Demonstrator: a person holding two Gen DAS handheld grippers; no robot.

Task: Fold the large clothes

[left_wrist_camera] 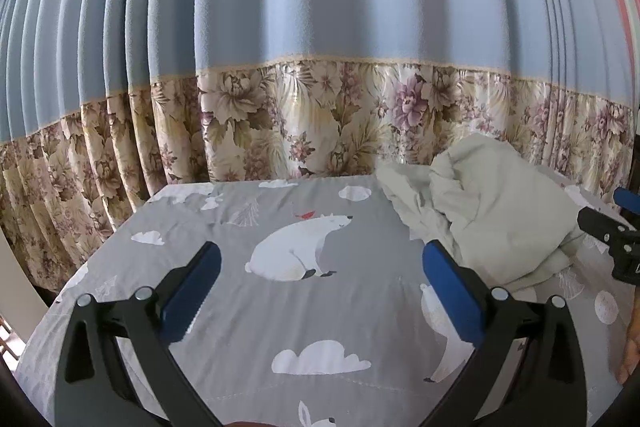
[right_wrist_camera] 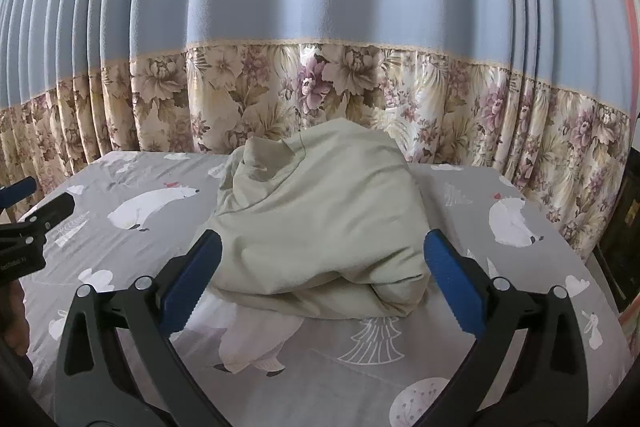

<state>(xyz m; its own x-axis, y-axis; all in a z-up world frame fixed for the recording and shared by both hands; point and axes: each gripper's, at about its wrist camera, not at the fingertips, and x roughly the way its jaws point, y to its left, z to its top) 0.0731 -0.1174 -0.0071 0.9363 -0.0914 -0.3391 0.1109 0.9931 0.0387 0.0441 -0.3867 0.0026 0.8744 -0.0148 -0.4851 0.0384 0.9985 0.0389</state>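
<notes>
Both tongs, left tongs (left_wrist_camera: 320, 267) and right tongs (right_wrist_camera: 320, 263), are hanging wide apart; pale garment (right_wrist_camera: 320, 219) is sitting crumpled on the bed (right_wrist_camera: 460, 355), needing grabbing and spreading first.

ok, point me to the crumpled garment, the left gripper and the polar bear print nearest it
crumpled garment (right_wrist_camera: 320, 211), right wrist view, middle of the heap.
left gripper (left_wrist_camera: 320, 291), left wrist view, midway between its open fingertips.
polar bear print (left_wrist_camera: 298, 247), left wrist view, bear's body on the sheet.
</notes>
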